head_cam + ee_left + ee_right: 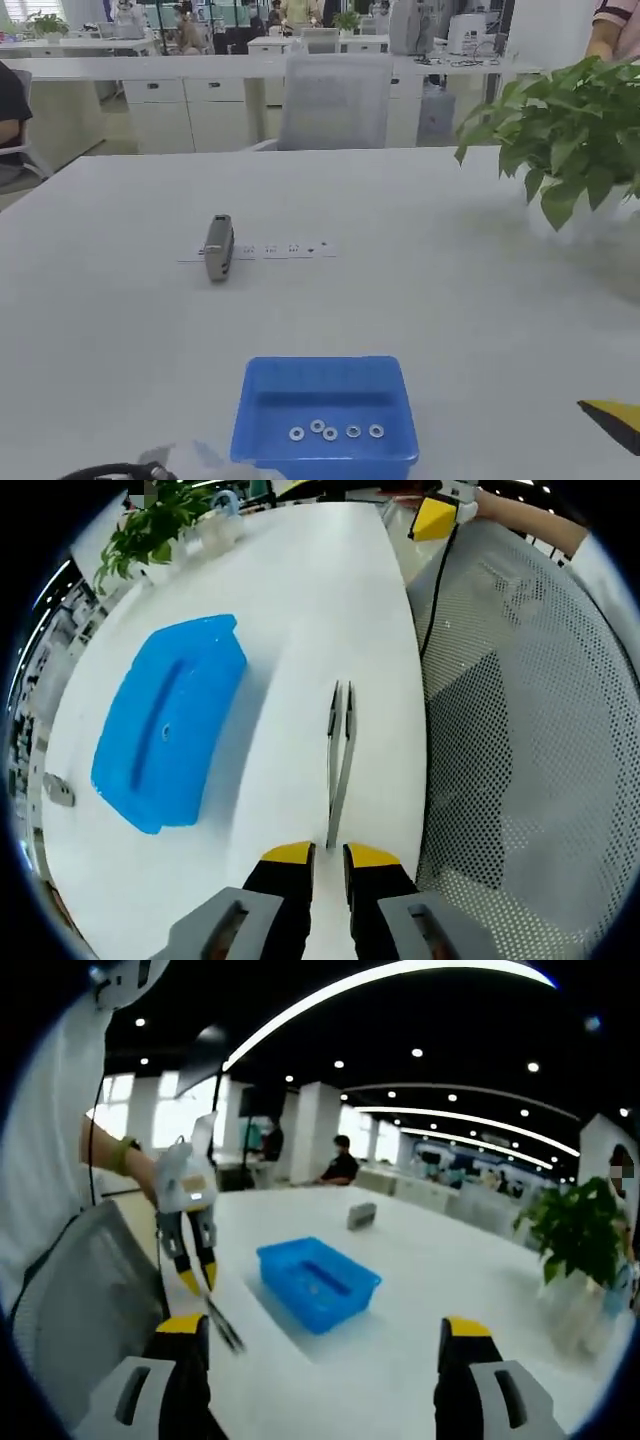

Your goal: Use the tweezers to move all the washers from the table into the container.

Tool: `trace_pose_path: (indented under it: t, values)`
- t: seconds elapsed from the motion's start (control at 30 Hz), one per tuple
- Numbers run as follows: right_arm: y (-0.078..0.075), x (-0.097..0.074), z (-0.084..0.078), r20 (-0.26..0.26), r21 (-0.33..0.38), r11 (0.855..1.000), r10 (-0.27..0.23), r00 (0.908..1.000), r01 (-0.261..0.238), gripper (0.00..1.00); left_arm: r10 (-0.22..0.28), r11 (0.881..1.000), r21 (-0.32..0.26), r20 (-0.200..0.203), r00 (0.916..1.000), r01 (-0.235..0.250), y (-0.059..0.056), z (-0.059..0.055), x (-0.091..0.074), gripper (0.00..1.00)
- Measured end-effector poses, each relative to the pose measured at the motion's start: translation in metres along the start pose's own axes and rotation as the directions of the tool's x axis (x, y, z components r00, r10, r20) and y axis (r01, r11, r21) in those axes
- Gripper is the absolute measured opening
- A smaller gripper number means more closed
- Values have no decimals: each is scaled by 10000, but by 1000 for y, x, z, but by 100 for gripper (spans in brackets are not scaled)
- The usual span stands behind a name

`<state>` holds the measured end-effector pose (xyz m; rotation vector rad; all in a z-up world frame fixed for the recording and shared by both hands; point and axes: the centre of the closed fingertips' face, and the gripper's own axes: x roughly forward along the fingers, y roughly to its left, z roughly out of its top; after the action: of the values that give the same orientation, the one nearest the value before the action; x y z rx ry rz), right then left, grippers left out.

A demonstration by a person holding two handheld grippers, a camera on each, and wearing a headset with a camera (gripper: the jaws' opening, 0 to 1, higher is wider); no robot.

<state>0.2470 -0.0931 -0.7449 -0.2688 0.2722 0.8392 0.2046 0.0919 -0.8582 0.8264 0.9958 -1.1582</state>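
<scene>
Right up close, the blue container (325,372) sits at the near edge of the white table (450,290), and five washers (330,433) lie in a loose row on its floor, close to the front wall. I can see none of them out on the tabletop.

Over to the tweezers (341,750): they stick straight out from the left gripper (328,852), whose yellow-tipped jaws are pinched in tight around the handle end. The two points stand a hair apart over bare table beside the container, with nothing between them.

The right gripper (325,1338) hangs off to the side with its jaws spread wide and nothing in them, looking across at the container. A person's hand holds each tool. In the head view a yellow-and-black gripper tip pokes in at the lower right edge; which one, I can't tell.

Further back, a small grey device (218,247) rests on a pale strip of paper (285,249). A leafy potted plant (570,130) stands at the right, and a grey mesh chair (335,100) waits behind the table.
</scene>
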Motion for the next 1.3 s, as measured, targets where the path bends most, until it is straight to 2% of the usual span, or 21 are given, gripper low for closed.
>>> trace_pose_path:
  t: [0.2, 0.3, 0.37, 0.47, 0.5, 0.63, 0.67, 0.7, 0.73, 0.77, 0.8, 0.83, 0.9, 0.97, 1.03, 1.1, 1.13, 1.17, 1.2, 1.27, 1.3]
  values:
    - [-11, -3, 1, 169, 682, 9972, -334, 9993, 321, 93, 1188, 9812, -1614, 733, 9902, -1058, -1, -14, -25, 16]
    - [-11, -3, 0, 172, 889, 9955, -340, 9993, 323, 93, 2256, 9403, -2948, 1657, 9600, -1701, -1, -13, -42, 26]
    - [-11, -3, 0, 171, 953, 9949, -351, 9992, 333, 93, 3007, 8941, -4088, 2458, 9215, -1827, 0, -10, -53, 31]
    - [-12, -4, 0, 176, 1038, 9940, -357, 9992, 337, 93, 4342, 8126, -5463, 3345, 8364, -2033, 8, -7, -70, 37]
    - [-12, -4, 0, 192, 1067, 9937, -359, 9992, 336, 93, 4578, 7988, -5639, 3441, 8198, -2094, 10, -7, -73, 41]
    - [-11, -4, 4, 333, 1081, 9935, -400, 9986, 362, 93, 6360, 6846, -7002, 4379, 6354, -2027, 28, -1, -104, 53]
    - [-11, -4, 6, 337, 996, 9942, -443, 9984, 408, 93, 6843, 6497, -7373, 4609, 5651, -1854, 34, 0, -115, 57]
    - [-10, -5, 7, 359, 912, 9949, -457, 9983, 423, 93, 7092, 6271, -7614, 4706, 5249, -1645, 37, 0, -122, 61]
    - [-11, -5, 8, 391, 756, 9961, -495, 9980, 465, 93, 7486, 5847, -7989, 4645, 4731, -1408, 41, -4, -131, 63]
    - [-11, -6, 9, 416, 699, 9964, -514, 9978, 484, 93, 7725, 5585, -8201, 4594, 4384, -1248, 44, -6, -137, 66]
    - [-11, -6, 10, 447, 698, 9963, -535, 9976, 503, 93, 7951, 5378, -8356, 4585, 3970, -1119, 46, -7, -145, 68]
    - [-12, -8, 12, 559, 689, 9960, -616, 9965, 577, 93, 8197, 5254, -8445, 4697, 3278, -1038, 49, -5, -157, 71]
    - [-18, -11, 14, 761, 686, 9947, -814, 9938, 762, 92, 8533, 4971, -8617, 4642, 2376, -1018, 51, -5, -171, 80]
    - [-24, -15, 15, 945, 730, 9929, -1004, 9905, 937, 92, 8786, 4675, -8759, 4455, 1719, -1193, 52, -6, -179, 93]
    - [-28, -17, 14, 1008, 749, 9915, -1134, 9884, 1062, 92, 8923, 4416, -8888, 4207, 1638, -1226, 52, -10, -180, 98]
    - [-31, -18, 12, 1017, 724, 9900, -1281, 9865, 1211, 91, 9002, 4287, -8968, 4138, 1360, -1089, 53, -13, -184, 99]
    - [-33, -18, 11, 1022, 732, 9895, -1320, 9860, 1249, 91, 9002, 4279, -8975, 4129, 1384, -1062, 54, -13, -183, 99]
    - [-34, -19, 10, 1021, 761, 9890, -1342, 9857, 1267, 91, 9017, 4232, -9001, 4073, 1451, -1034, 54, -14, -181, 99]
    - [-35, -18, 8, 934, 829, 9881, -1370, 9862, 1294, 90, 9036, 4136, -9024, 3907, 1758, -1206, 55, -16, -175, 99]
    - [-35, -17, 4, 794, 893, 9880, -1336, 9878, 1264, 89, 8985, 4189, -8934, 3821, 2160, -1624, 55, -15, -168, 99]
    - [-34, -17, 4, 810, 904, 9886, -1279, 9885, 1205, 89, 8974, 4208, -8910, 3815, 2217, -1701, 55, -15, -167, 99]
